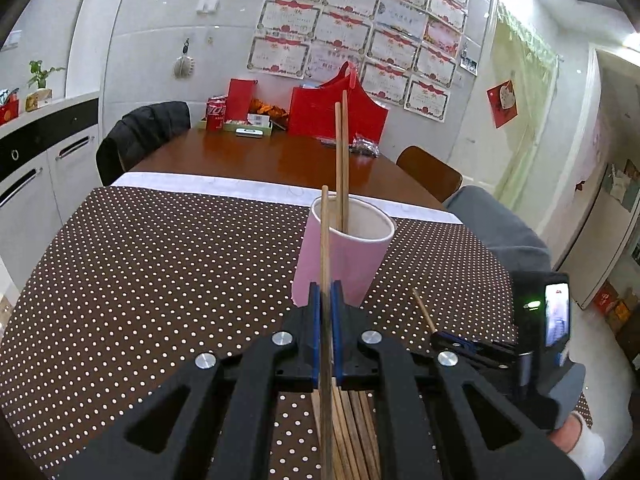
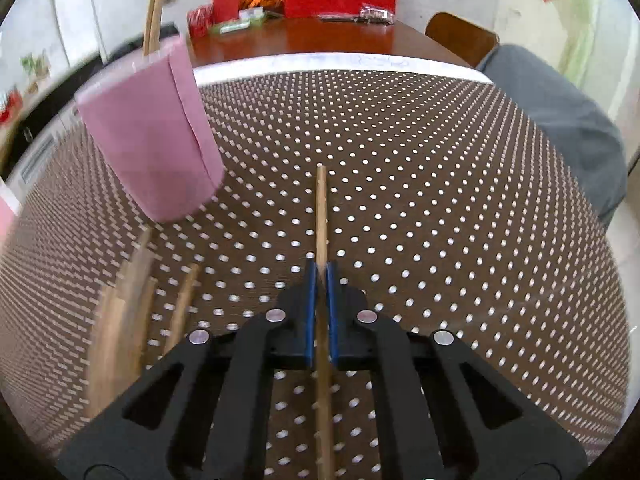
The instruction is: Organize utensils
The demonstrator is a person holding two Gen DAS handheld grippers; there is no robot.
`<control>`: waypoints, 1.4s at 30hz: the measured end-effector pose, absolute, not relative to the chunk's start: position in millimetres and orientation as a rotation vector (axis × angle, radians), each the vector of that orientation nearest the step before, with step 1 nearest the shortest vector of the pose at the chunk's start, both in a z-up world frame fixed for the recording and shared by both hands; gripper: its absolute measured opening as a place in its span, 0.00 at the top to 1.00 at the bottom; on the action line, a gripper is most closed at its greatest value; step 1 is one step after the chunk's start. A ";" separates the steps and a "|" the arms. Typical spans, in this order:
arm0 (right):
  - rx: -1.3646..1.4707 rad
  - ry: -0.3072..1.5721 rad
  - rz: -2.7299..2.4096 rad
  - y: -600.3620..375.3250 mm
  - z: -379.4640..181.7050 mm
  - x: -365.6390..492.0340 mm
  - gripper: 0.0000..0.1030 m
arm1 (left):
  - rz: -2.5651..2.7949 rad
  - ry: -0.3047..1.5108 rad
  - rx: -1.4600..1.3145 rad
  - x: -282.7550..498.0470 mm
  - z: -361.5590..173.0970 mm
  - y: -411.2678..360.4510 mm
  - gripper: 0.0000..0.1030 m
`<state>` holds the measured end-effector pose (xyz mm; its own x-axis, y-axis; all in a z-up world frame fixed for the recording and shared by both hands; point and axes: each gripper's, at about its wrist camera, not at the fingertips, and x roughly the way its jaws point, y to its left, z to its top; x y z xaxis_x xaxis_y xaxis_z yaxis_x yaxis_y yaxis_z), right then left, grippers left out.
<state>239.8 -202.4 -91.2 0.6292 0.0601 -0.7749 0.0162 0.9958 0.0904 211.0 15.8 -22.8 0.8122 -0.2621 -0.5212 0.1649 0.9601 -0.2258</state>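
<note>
**Wooden chopsticks pinched in both claws beside the pink cup**

Blue-padded jaws of the left gripper (image 1: 325, 288) are closed tight on one wooden chopstick (image 1: 324, 236), which runs straight up the middle of the left wrist view, its tip level with the rim of the pink cup (image 1: 344, 256). Two more sticks (image 1: 341, 160) already stand upright in that cup. Below the left gripper lies a loose bundle of chopsticks (image 1: 356, 420) on the brown polka-dot cloth (image 1: 160, 264).

Pinched just as tightly, the right gripper (image 2: 321, 270) holds a second chopstick (image 2: 321, 208) along its own line, pointing forward and away over the cloth, and it tilts steeply downward. From the right wrist view the cup sits up and to the left, well apart from this stick's tip. A grey sleeve (image 2: 560, 128) shows at the right edge.
</note>
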 end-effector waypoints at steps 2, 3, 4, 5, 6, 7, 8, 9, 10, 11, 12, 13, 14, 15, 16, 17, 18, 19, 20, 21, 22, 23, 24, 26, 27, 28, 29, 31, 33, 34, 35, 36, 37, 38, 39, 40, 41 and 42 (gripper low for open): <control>0.107 0.837 0.037 -199.7 -78.8 229.8 0.95 | -0.217 0.569 -0.165 211.9 -20.4 15.2 0.95; 0.108 0.802 0.048 -197.1 -70.0 224.3 0.95 | -0.215 0.565 -0.162 212.6 -19.1 14.8 0.95; 0.115 0.787 0.059 -195.7 -62.4 221.6 0.95 | -0.214 0.564 -0.162 213.9 -17.1 14.2 0.95; 0.126 0.777 0.070 -195.0 -57.3 220.2 0.95 | -0.214 0.562 -0.161 214.7 -15.1 12.2 0.95; 0.141 0.758 0.081 -195.2 -49.7 216.6 0.95 | -0.213 0.554 -0.160 214.7 -12.2 11.2 0.95; 0.149 0.731 0.088 -194.8 -41.2 213.5 0.95 | -0.212 0.545 -0.159 214.5 -9.4 10.4 0.95; 0.152 0.696 0.097 -193.9 -31.7 210.3 0.95 | -0.212 0.534 -0.156 214.2 -6.2 9.5 0.95; 0.155 0.670 0.103 -193.6 -24.1 207.5 0.95 | -0.213 0.520 -0.153 214.0 -2.3 8.2 0.95; 0.159 0.648 0.112 -192.5 -17.1 205.6 0.95 | -0.213 0.511 -0.153 214.1 0.6 7.3 0.95; 0.165 0.630 0.123 -192.1 -10.6 203.9 0.95 | -0.213 0.505 -0.153 214.1 3.0 6.3 0.95; 0.187 0.607 0.133 -192.7 -3.2 203.4 0.95 | -0.213 0.498 -0.154 215.1 6.2 5.0 0.95; 0.206 0.583 0.139 -194.2 3.5 201.5 0.95 | -0.212 0.490 -0.154 216.1 10.1 3.1 0.95; 0.217 0.560 0.144 -193.8 8.1 201.1 0.95 | -0.216 0.482 -0.155 217.1 13.5 1.4 0.95; 0.226 0.527 0.150 -193.1 14.1 200.2 0.95 | -0.219 0.467 -0.162 218.2 17.8 -0.3 0.95; 0.230 0.502 0.159 -191.7 19.5 199.2 0.95 | -0.217 0.451 -0.167 219.4 22.1 -2.2 0.95; 0.237 0.481 0.170 -190.2 23.8 199.8 0.95 | -0.217 0.439 -0.171 219.8 24.7 -3.2 0.95; 0.260 0.449 0.186 -189.8 28.1 200.5 0.95 | -0.217 0.423 -0.177 220.9 28.2 -4.2 0.95; 0.276 0.428 0.195 -192.4 30.9 202.7 0.95 | -0.216 0.402 -0.188 222.3 32.2 -4.8 0.95; 0.293 0.400 0.215 -193.8 35.8 201.5 0.95 | -0.218 0.382 -0.198 223.8 35.8 -5.5 0.95; 0.305 0.377 0.228 -193.9 38.1 201.5 0.95 | -0.228 0.359 -0.209 224.8 39.4 -5.7 0.95; 0.316 0.351 0.234 -194.9 41.3 201.6 0.95 | -0.238 0.323 -0.218 226.2 44.6 -6.1 0.95; 0.324 0.319 0.237 -194.7 43.9 203.6 0.95 | -0.232 0.304 -0.216 227.2 48.1 -7.1 0.95; 0.328 0.301 0.240 -192.7 49.5 196.4 0.95 | -0.230 0.280 -0.215 229.1 52.1 -8.6 0.95; 0.340 0.242 0.271 -193.3 54.1 202.4 0.95 | -0.230 0.244 -0.223 232.9 57.7 -10.9 0.95; 0.339 0.220 0.281 -193.8 57.7 203.3 0.95 | -0.224 0.226 -0.224 235.6 60.3 -12.3 0.95; 0.339 0.199 0.293 -193.2 59.6 205.7 0.95 | -0.223 0.213 -0.224 237.6 62.3 -13.2 0.95; 0.347 0.167 0.305 -193.4 60.9 209.9 0.95 | -0.219 0.193 -0.225 240.0 64.9 -13.9 0.95; 0.361 0.128 0.308 -193.5 63.1 217.2 0.95 | -0.198 0.151 -0.227 245.5 69.6 -15.4 0.95; 0.361 0.096 0.305 -192.3 62.9 226.4 0.95 | -0.183 0.114 -0.233 250.9 72.4 -16.0 0.95; 0.365 0.089 0.309 -191.1 62.2 233.4 0.95 | -0.174 0.094 -0.239 255.9 73.6 -16.2 0.95; 0.371 0.085 0.325 -190.2 61.8 239.7 0.95 | -0.163 0.080 -0.244 260.1 74.2 -15.7 0.94; 0.374 0.082 0.334 -190.2 61.8 244.0 0.95 | -0.153 0.068 -0.247 264.3 73.9 -15.2 0.95; 0.376 0.072 0.335 -190.3 61.9 250.8 0.95 | -0.140 0.053 -0.247 272.3 73.2 -16.1 0.94; 0.380 0.055 0.339 -190.2 62.0 257.6 0.95 | -0.131 0.045 -0.247 277.9 72.5 -16.5 0.94; 0.384 0.047 0.339 -189.7 61.3 261.7 0.95 | -0.122 0.036 -0.246 285.0 71.4 -16.8 0.94; 0.400 0.037 0.332 -191.0 60.1 268.2 0.95 | -0.117 0.032 -0.249 290.2 70.7 -16.3 0.94; 0.417 0.031 0.339 -193.1 59.7 274.1 0.95 | -0.110 0.030 -0.251 297.1 69.6 -15.6 0.94; 0.426 0.026 0.342 -194.1 59.6 278.6 0.95 | -0.106 0.031 -0.256 303.0 67.2 -14.5 0.94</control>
<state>278.6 -194.1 59.6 0.9425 0.3309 0.0459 -0.3200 0.8545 0.4092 303.0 -14.5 67.2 0.9939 -0.1087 -0.0174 0.1008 0.9619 -0.2541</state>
